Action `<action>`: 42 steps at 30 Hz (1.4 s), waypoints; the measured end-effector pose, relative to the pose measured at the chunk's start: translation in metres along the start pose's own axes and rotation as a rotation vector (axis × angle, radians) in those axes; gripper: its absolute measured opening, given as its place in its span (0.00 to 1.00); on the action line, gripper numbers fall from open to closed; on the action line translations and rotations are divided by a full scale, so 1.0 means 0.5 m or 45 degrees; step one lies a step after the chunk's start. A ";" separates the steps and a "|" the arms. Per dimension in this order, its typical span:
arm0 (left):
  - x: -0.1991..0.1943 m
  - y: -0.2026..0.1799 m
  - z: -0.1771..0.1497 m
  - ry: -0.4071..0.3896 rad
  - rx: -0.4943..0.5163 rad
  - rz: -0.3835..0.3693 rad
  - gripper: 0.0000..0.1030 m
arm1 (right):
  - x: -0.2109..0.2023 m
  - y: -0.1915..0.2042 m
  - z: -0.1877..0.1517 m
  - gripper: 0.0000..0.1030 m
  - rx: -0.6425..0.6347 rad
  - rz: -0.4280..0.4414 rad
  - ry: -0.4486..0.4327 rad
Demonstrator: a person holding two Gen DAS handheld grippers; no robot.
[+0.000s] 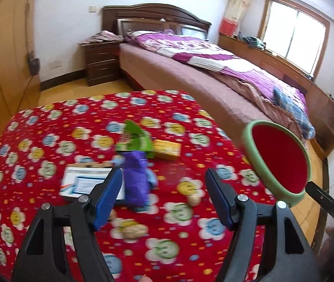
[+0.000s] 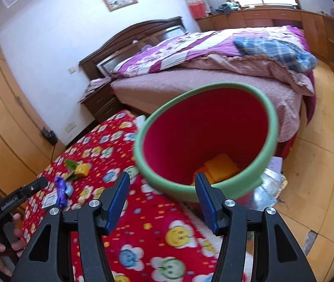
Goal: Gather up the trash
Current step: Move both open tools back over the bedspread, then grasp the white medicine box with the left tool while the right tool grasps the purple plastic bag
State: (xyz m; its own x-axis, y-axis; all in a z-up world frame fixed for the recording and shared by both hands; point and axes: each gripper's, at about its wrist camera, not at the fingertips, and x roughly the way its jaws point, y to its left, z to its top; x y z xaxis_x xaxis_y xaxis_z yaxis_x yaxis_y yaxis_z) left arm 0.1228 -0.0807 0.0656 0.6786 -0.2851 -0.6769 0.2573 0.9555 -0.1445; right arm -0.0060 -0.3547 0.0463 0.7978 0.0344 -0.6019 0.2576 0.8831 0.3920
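Note:
On the red flowered tablecloth [image 1: 49, 117] lie a purple wrapper [image 1: 135, 181], a green packet [image 1: 135, 138], a yellow box [image 1: 167, 150], a white and blue box [image 1: 84, 181] and peanuts [image 1: 193, 198]. My left gripper [image 1: 163, 174] hovers open above them, with the purple wrapper just beyond its left pad. A red bin with a green rim [image 2: 157, 178] is tilted at the table's right edge, with a yellow box [image 2: 220, 166] inside. My right gripper [image 2: 162, 176] stands with its jaws apart at the near rim. Its right finger is inside the bin and no pad presses on it.
A bed [image 1: 213, 75] with a purple quilt stands behind the table, with a dark nightstand [image 1: 101, 63] beside it. Wardrobe doors [image 1: 5, 58] line the left wall. A crumpled plastic bag [image 2: 270, 185] lies on the wooden floor [image 2: 319, 164] by the bin.

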 end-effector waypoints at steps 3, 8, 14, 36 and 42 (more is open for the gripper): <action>0.006 0.044 0.004 0.021 -0.020 0.065 0.70 | 0.011 0.033 0.004 0.57 -0.041 0.020 0.018; 0.009 0.118 0.008 0.034 -0.078 0.133 0.70 | 0.023 0.082 0.009 0.57 -0.089 0.045 0.034; 0.017 0.194 -0.001 0.055 -0.157 0.205 0.70 | 0.053 0.152 0.010 0.57 -0.148 0.082 0.080; 0.038 0.309 -0.065 0.119 -0.307 0.236 0.70 | 0.231 0.401 -0.058 0.57 -0.415 0.243 0.316; 0.040 0.322 -0.065 0.112 -0.316 0.215 0.70 | 0.281 0.435 -0.065 0.50 -0.450 0.273 0.340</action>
State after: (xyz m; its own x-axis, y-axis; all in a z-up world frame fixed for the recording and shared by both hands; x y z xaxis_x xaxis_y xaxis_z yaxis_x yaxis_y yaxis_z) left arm 0.1551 0.0701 0.0053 0.6328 -0.1234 -0.7644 -0.0374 0.9812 -0.1893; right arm 0.1446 -0.1426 0.0242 0.6330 0.3107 -0.7090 -0.1346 0.9461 0.2945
